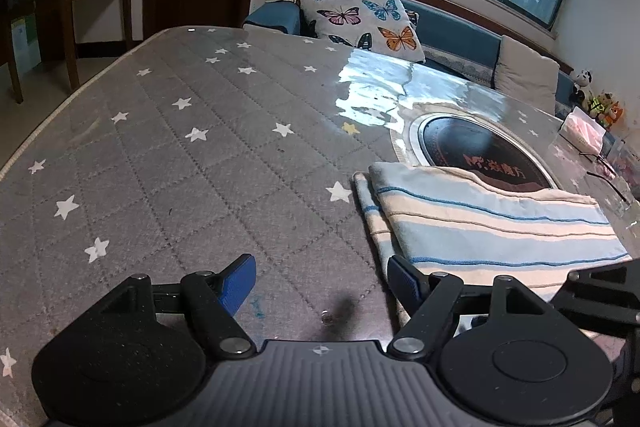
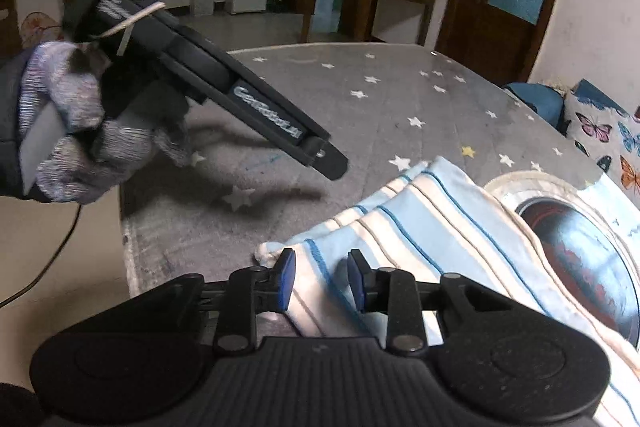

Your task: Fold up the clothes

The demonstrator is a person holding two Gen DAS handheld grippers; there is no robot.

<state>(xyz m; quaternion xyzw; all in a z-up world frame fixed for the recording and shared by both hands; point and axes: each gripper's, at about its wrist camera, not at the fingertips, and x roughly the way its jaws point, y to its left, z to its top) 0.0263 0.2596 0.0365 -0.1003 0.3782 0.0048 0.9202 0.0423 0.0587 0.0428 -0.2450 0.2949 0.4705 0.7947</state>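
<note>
Star-print table cover (image 1: pixel 180 155) | one striped folded cloth (image 1: pixel 492 223) | left gripper (image 1: pixel 322 277) released, empty | right gripper (image 2: pixel 322 277) narrowed over cloth corner, grasp unclear

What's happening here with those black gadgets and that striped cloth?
A person in a knit glove is folding clothes with a handheld gripper in each hand. A folded striped cloth lies on the star-patterned table, partly over a round dark inset. The right gripper has its blue fingers either side of the cloth's near corner, not clearly pinching it. The left gripper is open beside the cloth, holding nothing.
</note>
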